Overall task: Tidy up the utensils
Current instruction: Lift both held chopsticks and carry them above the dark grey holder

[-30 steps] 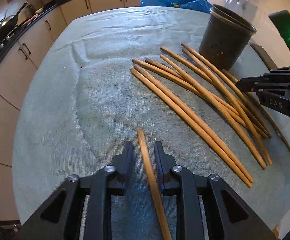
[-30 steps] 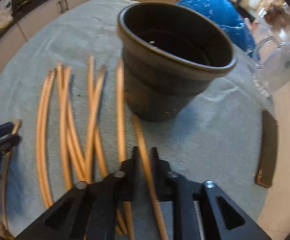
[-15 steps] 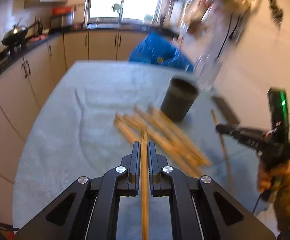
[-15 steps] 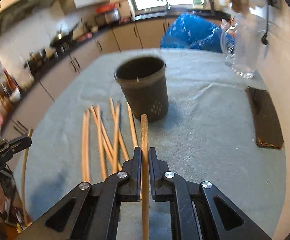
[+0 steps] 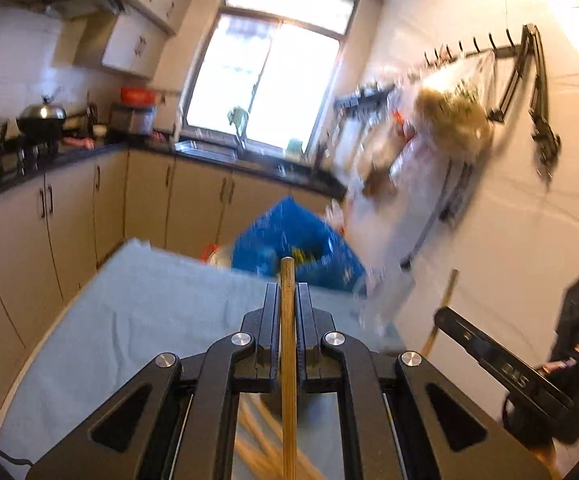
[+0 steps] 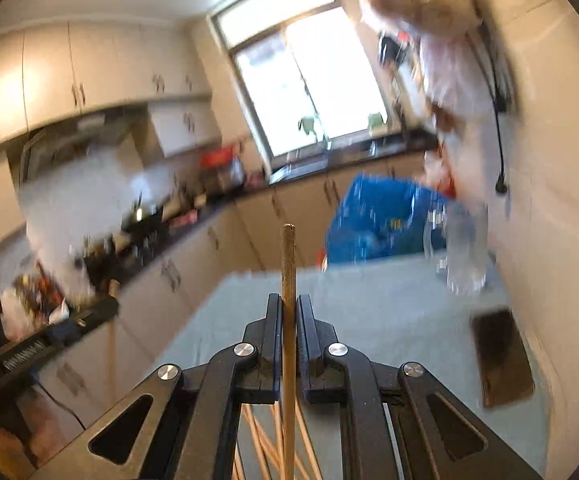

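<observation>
While both jaws are clamping a chopstick each, the left gripper (image 5: 288, 300) is showing its chopstick (image 5: 288, 344) nearer the blue bag (image 5: 289, 236); only the right gripper (image 6: 288, 312), gripping its own chopstick (image 6: 288, 280), is showing the dark phone (image 6: 501, 356) lying at the table's (image 6: 389, 312) right.

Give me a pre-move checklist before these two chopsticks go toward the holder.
1. Left claw clamped on its chopstick: ok.
2. Right claw clamped on its chopstick: ok.
3. Sticks centred between the pads, running straight along the fingers: ok.
4. The two claws apart from each other: ok, the right claw shows off to the side in the left view.
5. Utensil holder located: cannot tell, it is in neither view.
6. Remaining chopsticks on the cloth below, clear of the claws: ok.
</observation>
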A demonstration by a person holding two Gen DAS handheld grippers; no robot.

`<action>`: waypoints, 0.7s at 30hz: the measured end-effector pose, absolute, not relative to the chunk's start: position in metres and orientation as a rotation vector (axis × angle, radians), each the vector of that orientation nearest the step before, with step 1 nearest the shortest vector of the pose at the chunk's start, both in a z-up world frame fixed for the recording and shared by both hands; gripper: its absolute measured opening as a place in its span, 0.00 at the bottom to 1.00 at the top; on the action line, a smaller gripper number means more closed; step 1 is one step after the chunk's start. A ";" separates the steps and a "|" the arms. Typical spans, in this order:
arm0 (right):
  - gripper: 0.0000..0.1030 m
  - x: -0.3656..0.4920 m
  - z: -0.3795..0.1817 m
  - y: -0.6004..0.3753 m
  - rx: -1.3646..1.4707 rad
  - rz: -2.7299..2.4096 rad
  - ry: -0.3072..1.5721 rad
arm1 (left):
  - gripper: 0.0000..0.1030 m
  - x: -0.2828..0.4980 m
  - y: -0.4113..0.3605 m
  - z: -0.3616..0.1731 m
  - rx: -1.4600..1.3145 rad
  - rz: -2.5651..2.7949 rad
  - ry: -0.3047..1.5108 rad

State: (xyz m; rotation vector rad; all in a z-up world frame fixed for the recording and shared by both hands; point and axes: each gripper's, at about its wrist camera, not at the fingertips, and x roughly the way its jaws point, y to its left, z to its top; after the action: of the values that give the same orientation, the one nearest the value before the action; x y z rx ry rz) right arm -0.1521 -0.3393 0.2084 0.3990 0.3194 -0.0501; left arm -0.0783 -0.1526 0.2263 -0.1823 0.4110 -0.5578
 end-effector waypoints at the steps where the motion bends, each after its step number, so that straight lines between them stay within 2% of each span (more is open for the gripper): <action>1: 0.07 -0.149 0.213 -0.342 0.407 -0.055 0.302 | 0.06 -0.075 -0.156 0.231 -0.187 -0.548 0.389; 4: 0.07 -0.135 0.225 -0.352 0.431 -0.078 0.247 | 0.06 -0.054 -0.179 0.240 -0.197 -0.512 0.327; 12: 0.07 -0.102 0.228 -0.374 0.439 -0.123 0.164 | 0.06 0.007 -0.230 0.246 -0.265 -0.516 0.315; 16: 0.07 -0.088 0.216 -0.383 0.440 -0.132 0.167 | 0.06 0.023 -0.255 0.229 -0.227 -0.496 0.286; 21: 0.08 -0.071 0.187 -0.389 0.441 -0.129 0.246 | 0.06 0.042 -0.270 0.196 -0.186 -0.474 0.340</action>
State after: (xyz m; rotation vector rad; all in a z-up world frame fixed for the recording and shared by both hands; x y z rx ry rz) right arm -0.0709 -0.3886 0.1866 0.4412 0.2460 -0.1286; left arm 0.0424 -0.2702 0.1961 -0.1860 0.3399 -0.4737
